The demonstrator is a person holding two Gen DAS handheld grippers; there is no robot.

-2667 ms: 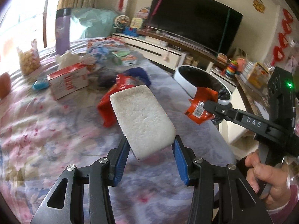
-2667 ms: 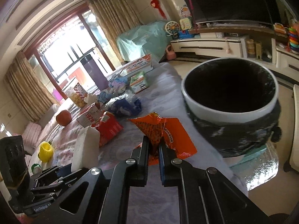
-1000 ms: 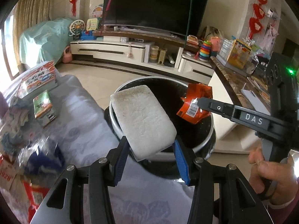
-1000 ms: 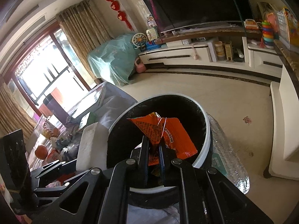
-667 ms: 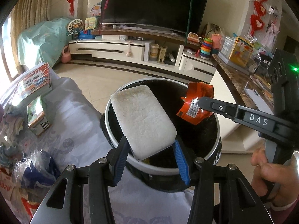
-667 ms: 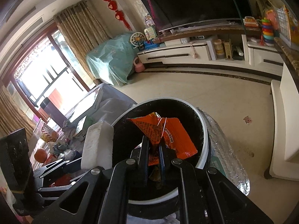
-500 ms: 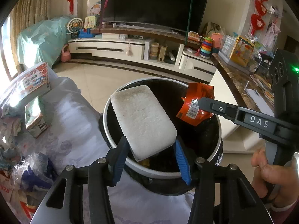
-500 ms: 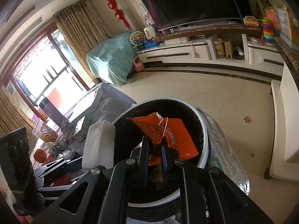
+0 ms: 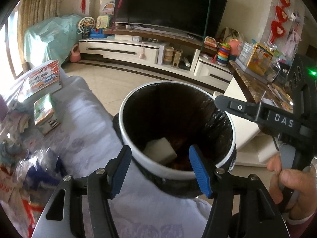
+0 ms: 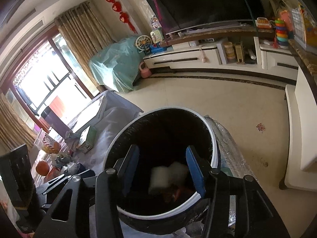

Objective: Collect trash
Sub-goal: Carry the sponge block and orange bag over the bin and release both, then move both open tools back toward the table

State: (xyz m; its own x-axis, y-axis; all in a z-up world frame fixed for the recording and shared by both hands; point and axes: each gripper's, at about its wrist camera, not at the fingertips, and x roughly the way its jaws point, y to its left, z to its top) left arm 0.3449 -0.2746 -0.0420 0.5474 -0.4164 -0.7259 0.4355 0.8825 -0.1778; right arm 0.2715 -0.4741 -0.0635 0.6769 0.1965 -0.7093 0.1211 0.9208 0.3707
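Left wrist view: the left gripper and right gripper, jaws opening and empty, hang over the bin. The white sponge lies inside it; remaining trash sits on the table, left of the fingers, nearer the left hand.

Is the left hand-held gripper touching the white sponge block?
Apart. The left wrist view shows the left hand-held gripper opening and empty, with the white sponge block lying down inside the trash bin.
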